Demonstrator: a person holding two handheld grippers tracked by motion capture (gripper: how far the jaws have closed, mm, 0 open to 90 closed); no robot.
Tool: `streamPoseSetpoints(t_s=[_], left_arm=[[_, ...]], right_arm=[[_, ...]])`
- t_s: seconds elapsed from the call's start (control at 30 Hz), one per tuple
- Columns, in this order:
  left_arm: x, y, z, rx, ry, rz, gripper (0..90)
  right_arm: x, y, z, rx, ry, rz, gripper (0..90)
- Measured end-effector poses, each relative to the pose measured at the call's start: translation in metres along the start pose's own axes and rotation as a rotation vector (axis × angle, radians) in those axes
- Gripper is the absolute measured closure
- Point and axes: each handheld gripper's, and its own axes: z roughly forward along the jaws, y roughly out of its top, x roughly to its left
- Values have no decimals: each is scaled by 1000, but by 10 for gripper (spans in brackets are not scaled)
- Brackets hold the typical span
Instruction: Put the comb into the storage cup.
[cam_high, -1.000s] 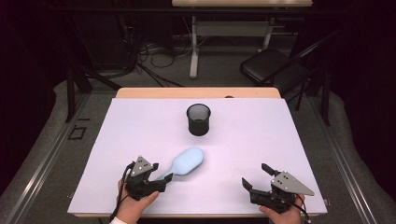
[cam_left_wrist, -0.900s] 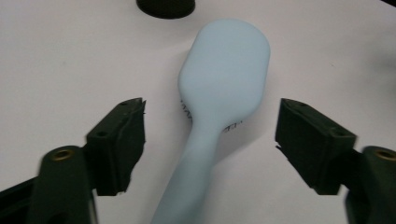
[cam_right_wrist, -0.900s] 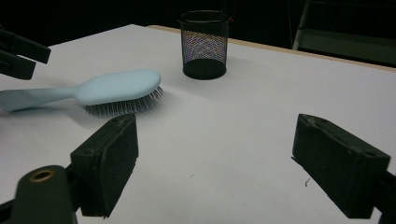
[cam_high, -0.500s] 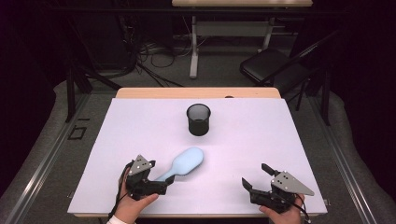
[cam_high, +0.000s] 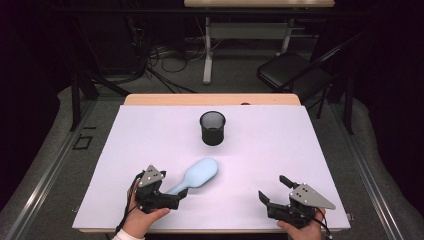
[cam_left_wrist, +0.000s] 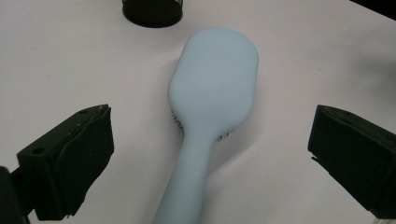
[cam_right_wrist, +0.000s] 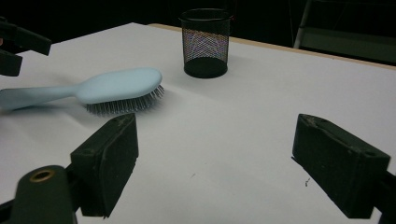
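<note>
A pale blue hairbrush (cam_high: 196, 175) lies bristles-down near the white table's (cam_high: 150, 130) near edge, handle between the left gripper's (cam_high: 176, 199) spread jaws, untouched. The right gripper (cam_high: 272, 189) rests wide open, near-right. Bare tabletop surrounds the mesh cup (cam_high: 212, 128).

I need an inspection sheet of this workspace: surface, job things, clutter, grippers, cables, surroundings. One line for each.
Surface: white table top, wooden strip at far edge.
Job's things: light blue hairbrush lying bristles down; black mesh cup upright, beyond the brush, apart from it.
Clutter: nothing seen.
Grippers: left gripper open, jaws either side of the brush handle, not touching; right gripper open, nothing between its jaws.
Cables: bundle on the floor behind the table.
Surroundings: dark room, black chair, another table's legs.
</note>
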Motion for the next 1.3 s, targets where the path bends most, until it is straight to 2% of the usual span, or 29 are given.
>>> streamPoseSetpoints(t_s=[0.13, 0.43, 0.7, 1.0, 1.2, 1.27, 1.3], left_arm=[[-1, 4, 0, -4, -9, 1, 9], [-1, 12, -4, 15, -21, 35, 20], [0, 20, -8, 33, -37, 47, 28], [5, 22, -7, 49, -49, 29, 27], [8, 23, -6, 62, -40, 41, 16], [8, 22, -6, 67, -43, 37, 7], [9, 22, -5, 75, -57, 23, 7]], right_arm=[[0, 0, 0, -3, -1, 2, 141], [0, 0, 0, -2, -1, 5, 141], [-1, 0, 0, -3, 0, 9, 141], [-1, 0, 1, -3, 0, 11, 141], [-1, -1, 1, -3, 0, 10, 141], [-1, 0, 1, -2, -1, 11, 141], [-1, -1, 1, -2, -1, 8, 141]])
